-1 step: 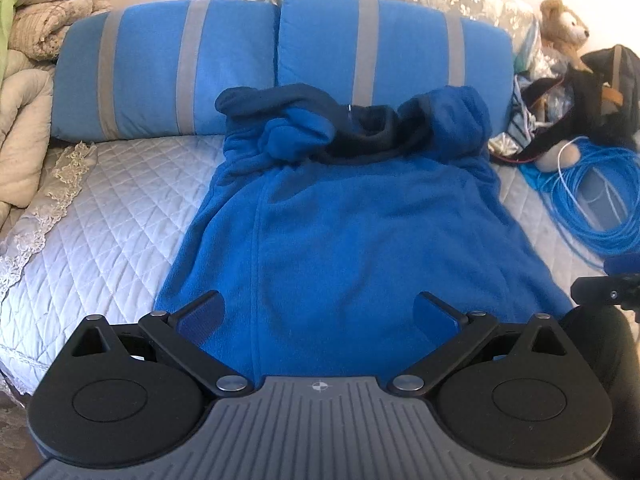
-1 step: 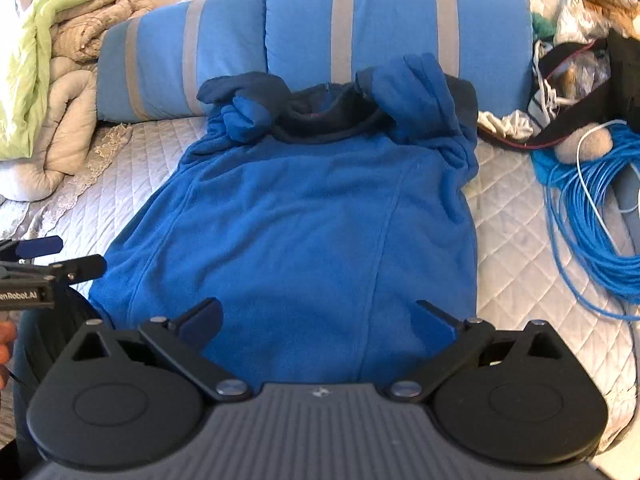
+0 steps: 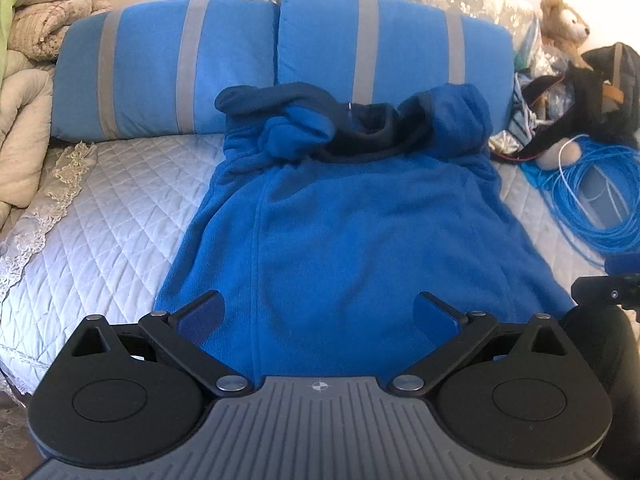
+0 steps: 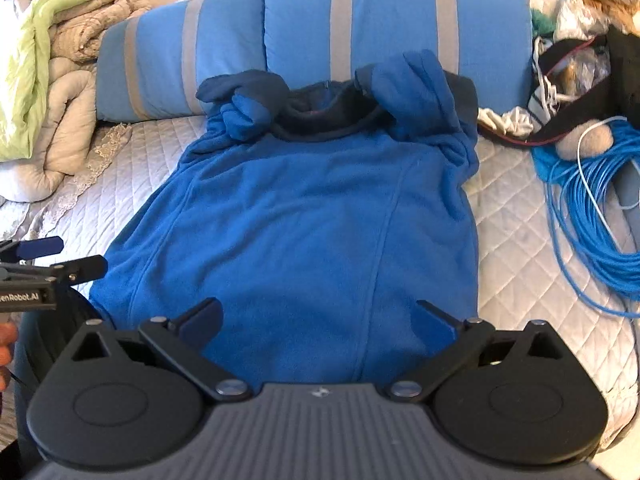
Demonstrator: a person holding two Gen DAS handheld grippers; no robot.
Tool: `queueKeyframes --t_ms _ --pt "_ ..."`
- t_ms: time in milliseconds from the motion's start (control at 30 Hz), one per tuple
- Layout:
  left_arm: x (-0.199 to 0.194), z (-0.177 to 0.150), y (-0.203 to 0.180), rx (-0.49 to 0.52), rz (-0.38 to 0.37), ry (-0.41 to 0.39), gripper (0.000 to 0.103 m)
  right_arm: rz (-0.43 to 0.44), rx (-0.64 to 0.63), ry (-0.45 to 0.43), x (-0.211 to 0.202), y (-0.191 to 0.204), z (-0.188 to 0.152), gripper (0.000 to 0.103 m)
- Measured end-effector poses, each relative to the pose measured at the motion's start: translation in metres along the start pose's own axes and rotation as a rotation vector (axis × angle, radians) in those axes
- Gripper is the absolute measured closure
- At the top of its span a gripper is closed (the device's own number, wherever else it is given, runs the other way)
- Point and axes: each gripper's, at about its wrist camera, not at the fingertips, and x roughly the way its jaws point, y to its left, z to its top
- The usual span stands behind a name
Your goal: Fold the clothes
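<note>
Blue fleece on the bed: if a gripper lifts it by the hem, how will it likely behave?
The fleece would probably drape and sag, since it already lies soft and rumpled. Its bunched sleeves may well flop loose. The fuzzy nap suggests a fair grip for the open right gripper.

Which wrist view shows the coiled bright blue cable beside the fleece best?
The right wrist view: the coiled bright blue cable spreads across the quilted bed cover, most loops visible. The left wrist view catches the cable smaller, squeezed against the frame edge.
</note>
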Motion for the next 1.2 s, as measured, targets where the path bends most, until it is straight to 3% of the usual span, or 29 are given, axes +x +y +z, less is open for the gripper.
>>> queueKeyframes --t_ms 400,533,1200 --pt "0.002 -0.004 -0.006 0.021 0.002 0.023 0.001 0.012 0.006 -0.006 0.006 0.007 -0.021 0.000" --pt "0.001 -0.007 -0.007 0.022 -0.001 0.020 0.001 0.051 0.032 0.043 0.010 0.003 -0.012 0.000" --pt "0.003 -0.008 -0.007 0.027 -0.016 0.035 0.001 0.091 0.061 0.051 0.006 0.000 -0.011 0.000"
